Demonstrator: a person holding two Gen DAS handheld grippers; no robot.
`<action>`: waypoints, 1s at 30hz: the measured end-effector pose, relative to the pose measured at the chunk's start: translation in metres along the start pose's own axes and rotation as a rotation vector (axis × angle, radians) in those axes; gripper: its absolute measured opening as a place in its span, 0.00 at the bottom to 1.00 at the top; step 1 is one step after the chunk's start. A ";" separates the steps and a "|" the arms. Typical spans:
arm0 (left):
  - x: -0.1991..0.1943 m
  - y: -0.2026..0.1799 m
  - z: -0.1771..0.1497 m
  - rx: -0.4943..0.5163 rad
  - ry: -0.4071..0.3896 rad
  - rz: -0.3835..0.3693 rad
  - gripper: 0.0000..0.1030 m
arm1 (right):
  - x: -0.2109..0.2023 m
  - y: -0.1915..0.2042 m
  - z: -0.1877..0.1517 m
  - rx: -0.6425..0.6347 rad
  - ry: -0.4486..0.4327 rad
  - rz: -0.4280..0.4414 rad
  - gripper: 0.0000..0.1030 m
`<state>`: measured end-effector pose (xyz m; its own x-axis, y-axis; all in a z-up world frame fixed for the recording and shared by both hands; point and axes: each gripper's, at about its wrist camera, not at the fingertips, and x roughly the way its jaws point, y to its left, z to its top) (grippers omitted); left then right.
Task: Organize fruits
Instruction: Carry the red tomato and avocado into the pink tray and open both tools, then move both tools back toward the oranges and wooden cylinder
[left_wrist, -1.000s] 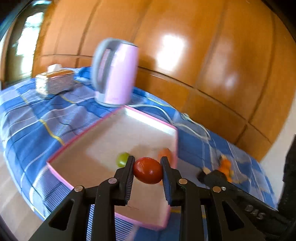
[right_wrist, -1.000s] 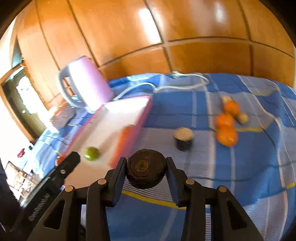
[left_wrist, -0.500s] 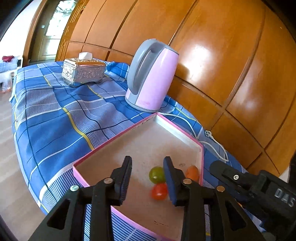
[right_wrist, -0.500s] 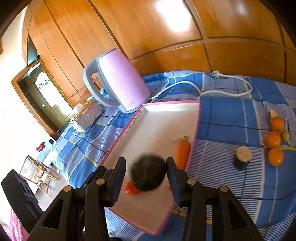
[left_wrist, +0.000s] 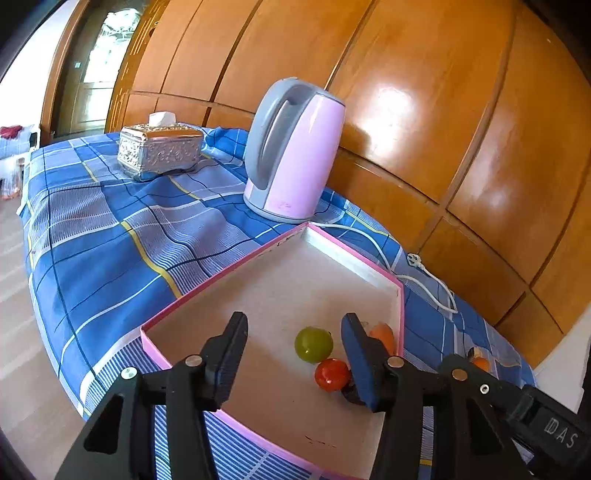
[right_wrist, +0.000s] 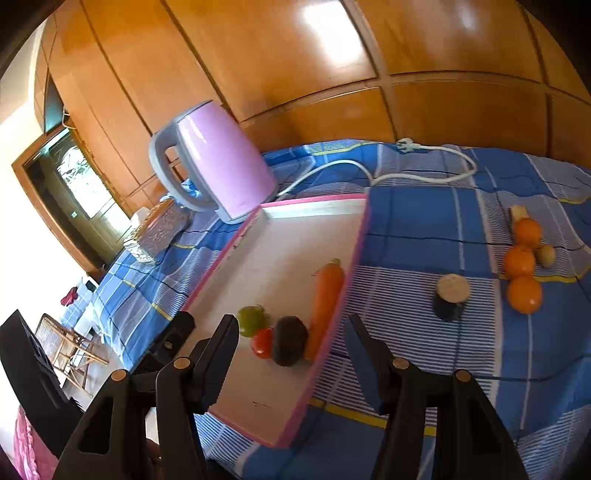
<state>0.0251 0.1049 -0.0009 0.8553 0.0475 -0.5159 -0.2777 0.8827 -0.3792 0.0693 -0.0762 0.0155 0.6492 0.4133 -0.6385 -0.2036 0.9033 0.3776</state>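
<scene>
Four items lay in our pink tray (right_wrist: 354, 236); oranges (right_wrist: 523, 294) and a dark fruit (right_wrist: 450, 295) remained far right. Both grippers, left (left_wrist: 293, 356) and right (right_wrist: 291, 363), were opening, empty.

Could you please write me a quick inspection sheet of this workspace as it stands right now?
Surface: blue plaid cloth covers the table.
Job's things: pink-rimmed tray holds a green fruit, red tomato, dark round fruit and carrot, clustered at its near end. Three oranges and a dark capped piece lie on the cloth outside it.
Clutter: pink kettle; silver tissue box.
Grippers: left gripper and right gripper both opening, nothing gripped.
Cables: white cord, unplugged, lies behind the tray.
Surroundings: wooden panelled wall; doorway at far left.
</scene>
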 end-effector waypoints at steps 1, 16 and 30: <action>0.000 -0.001 0.000 0.007 0.002 -0.001 0.52 | -0.002 -0.003 -0.001 0.002 -0.003 -0.008 0.59; -0.002 -0.027 -0.010 0.137 0.001 -0.023 0.52 | -0.027 -0.062 -0.012 0.034 -0.027 -0.135 0.58; -0.001 -0.060 -0.027 0.304 0.033 -0.115 0.52 | -0.043 -0.126 -0.016 0.101 -0.058 -0.261 0.58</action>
<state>0.0292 0.0394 0.0010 0.8577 -0.0714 -0.5092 -0.0324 0.9808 -0.1921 0.0554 -0.2054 -0.0152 0.7116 0.1581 -0.6846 0.0485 0.9610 0.2723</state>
